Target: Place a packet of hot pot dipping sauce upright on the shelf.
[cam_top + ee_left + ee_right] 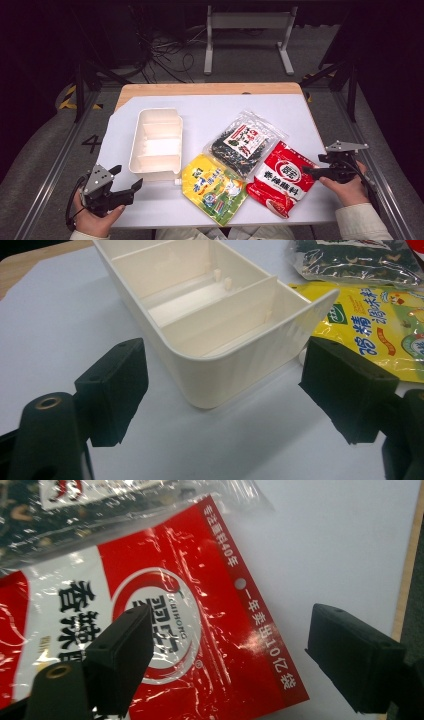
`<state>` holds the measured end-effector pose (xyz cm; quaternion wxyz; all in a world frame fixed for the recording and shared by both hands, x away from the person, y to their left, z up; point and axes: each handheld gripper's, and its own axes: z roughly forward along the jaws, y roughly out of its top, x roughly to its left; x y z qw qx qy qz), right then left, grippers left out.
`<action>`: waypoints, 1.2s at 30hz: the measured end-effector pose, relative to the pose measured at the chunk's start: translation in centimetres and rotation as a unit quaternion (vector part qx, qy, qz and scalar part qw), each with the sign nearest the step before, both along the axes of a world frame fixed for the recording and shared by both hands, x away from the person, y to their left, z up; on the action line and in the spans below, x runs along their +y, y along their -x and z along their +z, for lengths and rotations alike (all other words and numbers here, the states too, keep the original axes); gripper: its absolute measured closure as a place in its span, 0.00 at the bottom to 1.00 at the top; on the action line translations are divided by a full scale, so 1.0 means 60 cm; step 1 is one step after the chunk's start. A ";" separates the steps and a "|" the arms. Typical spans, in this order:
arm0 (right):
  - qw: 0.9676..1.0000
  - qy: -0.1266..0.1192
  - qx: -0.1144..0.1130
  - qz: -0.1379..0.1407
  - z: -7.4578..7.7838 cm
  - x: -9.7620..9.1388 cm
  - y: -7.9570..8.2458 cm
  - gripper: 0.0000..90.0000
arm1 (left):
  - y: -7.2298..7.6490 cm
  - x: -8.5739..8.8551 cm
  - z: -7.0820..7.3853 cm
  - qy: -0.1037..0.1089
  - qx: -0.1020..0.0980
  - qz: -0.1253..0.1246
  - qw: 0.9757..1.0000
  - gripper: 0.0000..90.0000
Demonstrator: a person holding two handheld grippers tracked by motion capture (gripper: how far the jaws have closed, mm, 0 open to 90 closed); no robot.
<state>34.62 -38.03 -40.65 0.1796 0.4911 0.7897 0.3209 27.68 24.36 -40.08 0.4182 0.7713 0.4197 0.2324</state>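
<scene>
Right now we hold the left gripper (131,187) low over the tabletop (210,107), just short of the near end of the cream divided tray (156,145). Its jaws stand wide with nothing between them; in the left gripper view they frame the tray's rounded near corner (210,385) without touching it. That tray stands upright and is parted by thin walls into compartments, all of them bare as far as we can see.

Just beside the tray's near right corner lies the yellow packet (214,188), flat on the tabletop, and in the left gripper view its edge (380,330) shows past the tray's wall. Further from the tray, and partly over the yellow packet's far edge, lies the clear packet of dark dried food (244,144). Beyond that, well apart from the tray, lies the red packet (282,180), tilted, with its far corner tucked against the clear packet.

We keep the right gripper (306,171) at the side of the red packet that faces away from the tray, pointing toward it. Its jaws are also spread wide and grip nothing. In the right gripper view one jaw hangs over the red packet's printed round logo (165,625), while the other hangs past the packet's edge over bare white tabletop (340,545). We cannot tell whether either jaw touches the packet's film.
</scene>
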 end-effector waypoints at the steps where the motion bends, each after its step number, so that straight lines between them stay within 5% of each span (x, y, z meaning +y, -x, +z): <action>1: 1.000 0.002 0.006 -0.002 -0.007 -0.001 -0.004 0.20 | 0.000 -0.001 0.000 0.001 0.000 0.000 1.000 0.21; 12: 0.999 0.027 0.025 -0.017 -0.045 -0.002 -0.023 0.13 | -0.005 -0.001 -0.006 -0.007 0.008 0.006 1.000 0.21; 17: 0.998 0.025 0.057 -0.003 -0.054 0.006 -0.023 0.11 | -0.005 -0.002 -0.006 -0.011 0.009 0.006 1.000 0.21; 21: 0.997 0.048 0.054 0.009 -0.057 0.015 -0.021 0.11 | -0.007 -0.003 -0.008 -0.014 0.014 0.009 1.000 0.21; 32: 0.994 0.075 0.080 0.015 -0.046 0.038 -0.020 0.30 | -0.012 -0.002 -0.008 -0.017 0.018 0.019 1.000 0.22; 35: 0.991 0.087 0.102 0.012 -0.041 0.047 -0.028 0.35 | -0.014 -0.002 -0.009 -0.017 0.020 0.022 0.999 0.22; 36: 0.990 0.093 0.105 0.024 -0.036 0.056 -0.025 0.54 | -0.014 -0.002 -0.008 -0.016 0.021 0.022 0.999 0.22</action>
